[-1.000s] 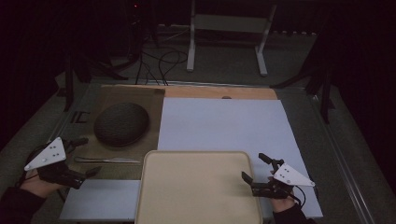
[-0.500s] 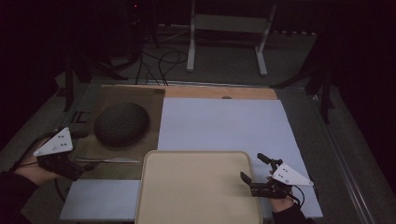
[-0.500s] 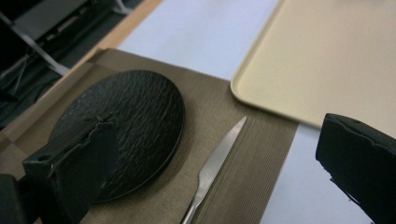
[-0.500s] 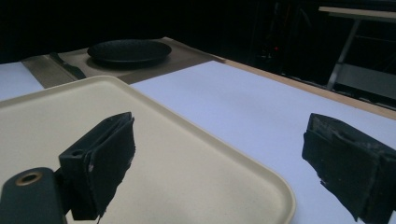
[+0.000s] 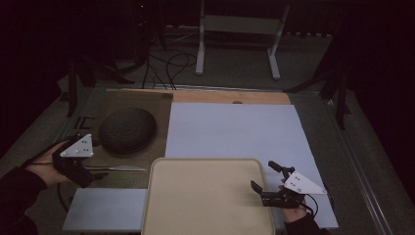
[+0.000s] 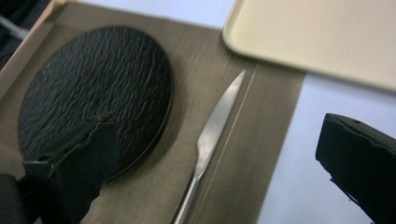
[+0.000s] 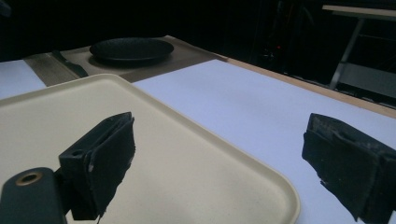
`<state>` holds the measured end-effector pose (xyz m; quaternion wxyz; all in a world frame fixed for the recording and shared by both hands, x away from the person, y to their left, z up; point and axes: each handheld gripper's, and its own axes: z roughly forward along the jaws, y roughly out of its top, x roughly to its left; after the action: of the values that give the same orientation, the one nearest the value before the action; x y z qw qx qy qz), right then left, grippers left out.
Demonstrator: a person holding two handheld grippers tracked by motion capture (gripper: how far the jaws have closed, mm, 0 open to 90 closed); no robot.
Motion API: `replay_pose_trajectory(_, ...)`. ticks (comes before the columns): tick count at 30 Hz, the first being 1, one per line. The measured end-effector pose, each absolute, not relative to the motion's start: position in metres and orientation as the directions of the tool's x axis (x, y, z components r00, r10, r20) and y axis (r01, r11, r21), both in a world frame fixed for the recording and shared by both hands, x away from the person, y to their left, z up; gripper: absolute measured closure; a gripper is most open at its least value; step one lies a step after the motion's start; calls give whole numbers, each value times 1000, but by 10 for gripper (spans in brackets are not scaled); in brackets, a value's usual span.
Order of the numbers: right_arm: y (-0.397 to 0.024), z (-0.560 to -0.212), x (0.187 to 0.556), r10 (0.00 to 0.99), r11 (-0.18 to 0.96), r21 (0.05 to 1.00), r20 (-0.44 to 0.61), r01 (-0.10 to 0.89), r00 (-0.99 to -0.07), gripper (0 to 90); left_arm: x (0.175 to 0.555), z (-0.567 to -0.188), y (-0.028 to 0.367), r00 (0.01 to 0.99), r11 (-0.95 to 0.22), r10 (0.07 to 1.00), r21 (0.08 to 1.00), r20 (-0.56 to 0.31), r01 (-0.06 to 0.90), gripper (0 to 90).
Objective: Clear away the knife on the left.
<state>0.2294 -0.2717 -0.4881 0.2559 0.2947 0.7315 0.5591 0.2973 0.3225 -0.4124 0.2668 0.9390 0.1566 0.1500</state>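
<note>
Dim room; beyond the tabletop (image 5: pixel 230 122), at the top of the frame, a pale metal stand (image 5: pixel 237 29) and loose cables (image 5: pixel 169 61) lie on a grey floor. A white sheet covers most of the tabletop, with a brown mat (image 5: pixel 127 147) at left centre carrying a black textured plate (image 5: pixel 128 130). A cream tray (image 5: pixel 208 198) sits at bottom centre. A silver knife (image 5: pixel 115 168) lies on the mat between plate and tray, tip toward the tray. Left claw (image 6: pixel 210 158) at far left, jaws spread, hovering over the knife's handle end. Right claw (image 5: pixel 268 176) at lower right, jaws spread, straddling the tray's right rim. Since the earlier frames the left claw has moved in from the table's left edge toward the knife; the right claw has barely shifted.
</note>
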Motion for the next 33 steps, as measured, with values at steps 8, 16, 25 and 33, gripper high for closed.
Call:
replay_pose_trajectory(8,-270,-489,230,714,206,968,-47,145,-699,90,306,-423,324,920,-857,347,458,180,234,0)
replay_pose_trajectory(16,-270,-490,231,712,206,967,-44,149,-700,91,314,-441,320,934,-902,320,353,158,249,13)
replay_pose_trajectory(25,-269,-490,231,712,207,966,-42,152,-701,91,325,-460,322,942,-942,287,228,174,245,33)
replay_pose_trajectory(33,-269,-491,232,709,207,966,-41,153,-704,91,329,-473,324,943,-954,272,179,192,238,83)
